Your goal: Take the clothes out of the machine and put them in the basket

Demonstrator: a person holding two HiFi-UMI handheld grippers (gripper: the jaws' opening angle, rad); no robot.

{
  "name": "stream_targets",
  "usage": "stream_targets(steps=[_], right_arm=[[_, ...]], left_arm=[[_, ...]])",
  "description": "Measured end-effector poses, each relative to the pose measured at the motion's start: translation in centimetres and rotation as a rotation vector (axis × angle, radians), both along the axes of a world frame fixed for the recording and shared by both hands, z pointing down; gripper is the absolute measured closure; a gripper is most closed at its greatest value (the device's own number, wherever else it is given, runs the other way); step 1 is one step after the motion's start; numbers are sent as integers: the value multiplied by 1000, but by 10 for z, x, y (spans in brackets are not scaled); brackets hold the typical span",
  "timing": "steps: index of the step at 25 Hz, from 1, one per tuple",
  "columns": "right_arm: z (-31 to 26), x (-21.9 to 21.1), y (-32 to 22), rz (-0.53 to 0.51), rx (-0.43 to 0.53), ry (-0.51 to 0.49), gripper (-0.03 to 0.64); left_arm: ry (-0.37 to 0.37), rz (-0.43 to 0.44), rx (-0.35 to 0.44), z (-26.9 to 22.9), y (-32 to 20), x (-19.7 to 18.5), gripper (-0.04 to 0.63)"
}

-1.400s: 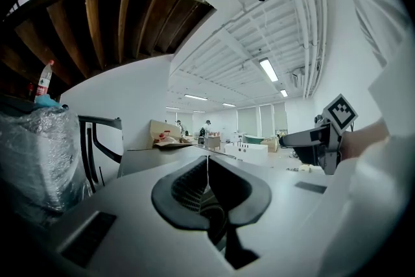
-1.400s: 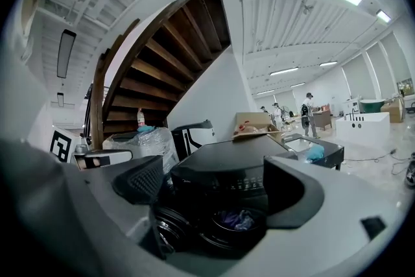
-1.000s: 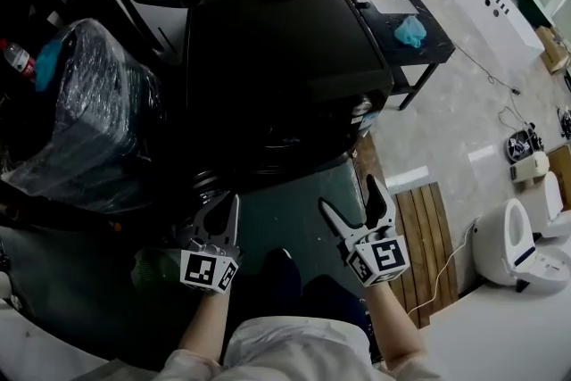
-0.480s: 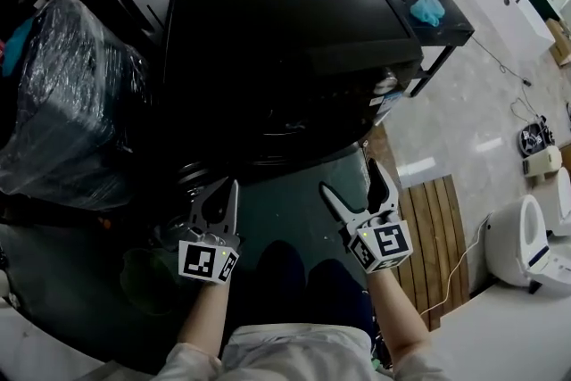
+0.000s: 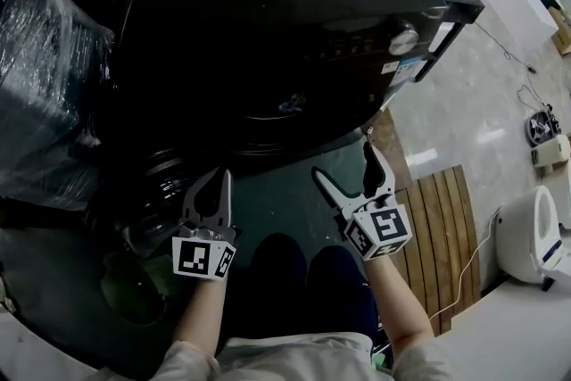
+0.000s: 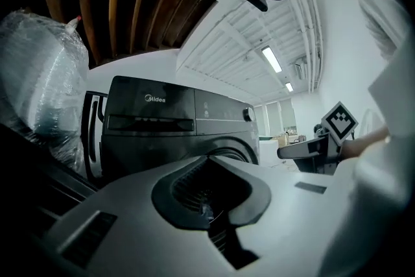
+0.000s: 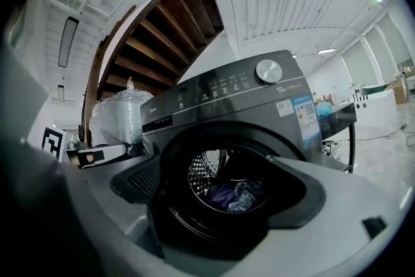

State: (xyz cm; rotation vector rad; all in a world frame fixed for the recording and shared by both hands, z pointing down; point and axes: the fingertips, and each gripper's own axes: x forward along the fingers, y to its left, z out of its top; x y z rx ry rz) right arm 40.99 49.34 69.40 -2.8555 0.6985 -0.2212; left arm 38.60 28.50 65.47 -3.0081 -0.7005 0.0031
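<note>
The washing machine (image 5: pixel 268 13) is dark grey, nearly black, with a silver dial (image 7: pixel 268 71) and a blue-and-white label (image 7: pixel 303 115). In its silver, hole-dotted drum (image 7: pixel 206 178) the clothes (image 7: pixel 237 196) are purple and pale blue. Beside the machine, the slatted wooden board (image 5: pixel 443 227) is brown.

From your head view, the washer (image 5: pixel 268 22) hides its own drum mouth beneath its front, so no clothes show there. In the right gripper view, the clothes (image 7: pixel 237 196) are a dim bluish heap, too small for you to count pieces. Your left gripper (image 6: pixel 207 162) covers the washer's door in its own view. The green shape (image 5: pixel 134 281) beside your left arm is too dark to name. The label (image 7: pixel 303 115) is unreadable.
</note>
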Motion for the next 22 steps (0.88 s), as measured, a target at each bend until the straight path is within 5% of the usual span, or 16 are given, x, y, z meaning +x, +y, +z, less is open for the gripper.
stream_targets(steps=[9, 22], right_arm=[[70, 2, -2, -11, 0, 28, 114], [125, -14, -7, -36, -3, 28, 123]], left_arm=[[22, 35, 10, 71, 8, -6, 574], [-42, -6, -25, 132, -1, -18, 575]])
